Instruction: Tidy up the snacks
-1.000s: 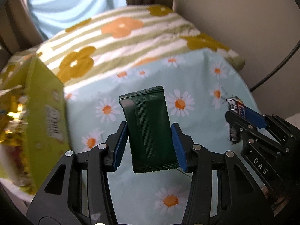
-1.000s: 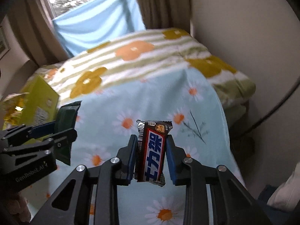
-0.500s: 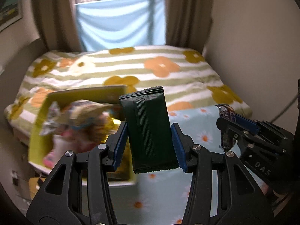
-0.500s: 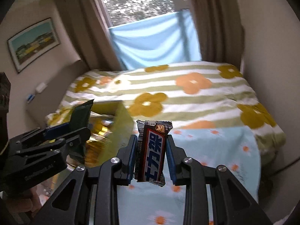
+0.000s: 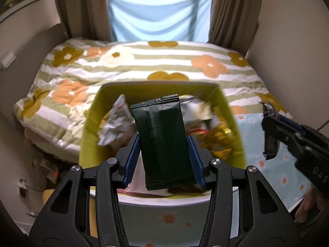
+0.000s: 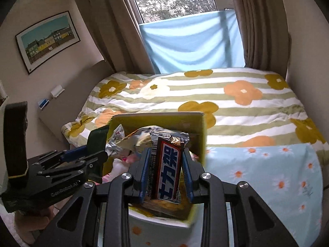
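My left gripper (image 5: 163, 160) is shut on a dark green snack packet (image 5: 162, 142) and holds it upright over the yellow-green box (image 5: 90, 123). The box holds several foil snack bags (image 5: 115, 123). My right gripper (image 6: 165, 174) is shut on a brown and red chocolate bar (image 6: 167, 164) with white lettering, held upright above the same box (image 6: 197, 127). The right gripper also shows at the right edge of the left wrist view (image 5: 271, 131). The left gripper shows at the left of the right wrist view (image 6: 92, 156).
The box stands at the near end of a bed with a striped floral duvet (image 5: 144, 61) and a light blue daisy cloth (image 6: 267, 170). Curtains (image 6: 257, 20) and a blue sheet (image 5: 160, 14) hang behind. Walls close in on both sides. Clutter lies on the floor at left (image 5: 45, 168).
Both grippers have swung left from above the daisy cloth to above the yellow-green box, each still holding its snack. The box has gone from the left edge to the centre of both views.
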`<state>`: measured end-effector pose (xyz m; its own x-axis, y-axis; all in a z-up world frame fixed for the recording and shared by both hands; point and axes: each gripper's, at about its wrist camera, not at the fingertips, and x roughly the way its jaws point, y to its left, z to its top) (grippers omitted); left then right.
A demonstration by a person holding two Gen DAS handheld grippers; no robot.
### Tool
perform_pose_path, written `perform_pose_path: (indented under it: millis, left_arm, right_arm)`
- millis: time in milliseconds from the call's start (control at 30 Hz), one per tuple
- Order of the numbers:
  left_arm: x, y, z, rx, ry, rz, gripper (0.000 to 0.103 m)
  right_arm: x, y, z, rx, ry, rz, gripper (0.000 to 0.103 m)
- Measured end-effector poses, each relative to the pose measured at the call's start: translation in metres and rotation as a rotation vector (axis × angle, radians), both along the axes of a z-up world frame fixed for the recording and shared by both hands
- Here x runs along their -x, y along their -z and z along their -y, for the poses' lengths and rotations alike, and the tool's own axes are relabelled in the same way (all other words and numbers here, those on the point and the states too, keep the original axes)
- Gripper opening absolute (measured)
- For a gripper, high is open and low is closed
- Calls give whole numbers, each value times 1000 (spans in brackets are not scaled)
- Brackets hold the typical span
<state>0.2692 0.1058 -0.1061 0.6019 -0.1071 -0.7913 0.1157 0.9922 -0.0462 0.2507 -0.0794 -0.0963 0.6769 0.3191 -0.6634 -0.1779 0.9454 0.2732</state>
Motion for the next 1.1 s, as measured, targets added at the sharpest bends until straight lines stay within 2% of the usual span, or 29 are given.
perform_pose_path:
  millis: [167, 200, 233, 267, 367, 500, 700, 900, 967, 1033, 1100]
  left_arm:
    - [-16, 29, -29, -21, 7, -55, 45]
    - [-20, 36, -33, -14, 16, -75, 58]
    - [-21, 41, -35, -5, 21, -90, 88]
    - [-22, 44, -37, 3, 22, -95, 102]
    - [-17, 48, -44, 13, 43, -85, 103]
    - [-12, 50, -50, -11, 43, -93, 103]
    - [3, 36, -64, -12, 7, -54, 103]
    - [6, 32, -70, -18, 4, -38, 103]
    - [5, 34, -69, -11, 7, -45, 103]
    - [4, 38, -68, -8, 18, -61, 103]
    - [4, 44, -66, -40, 26, -63, 103]
  right_arm:
    - [-2, 16, -27, 5, 33, -36, 27]
    - [-2, 19, -30, 6, 39, -45, 27]
    - [-1, 21, -32, 7, 45, -52, 27]
    - [0, 24, -34, 10, 52, -61, 27]
    - [3, 29, -35, 24, 76, -82, 27]
    - [7, 33, -37, 50, 83, -100, 27]
    - [10, 33, -40, 51, 62, -107, 27]
    - [-6, 37, -50, 49, 43, -132, 27]
    - [-12, 44, -56, 81, 42, -163, 36]
    - [-14, 49, -56, 93, 66, -183, 83]
    - [-10, 50, -52, 77, 91, -176, 102]
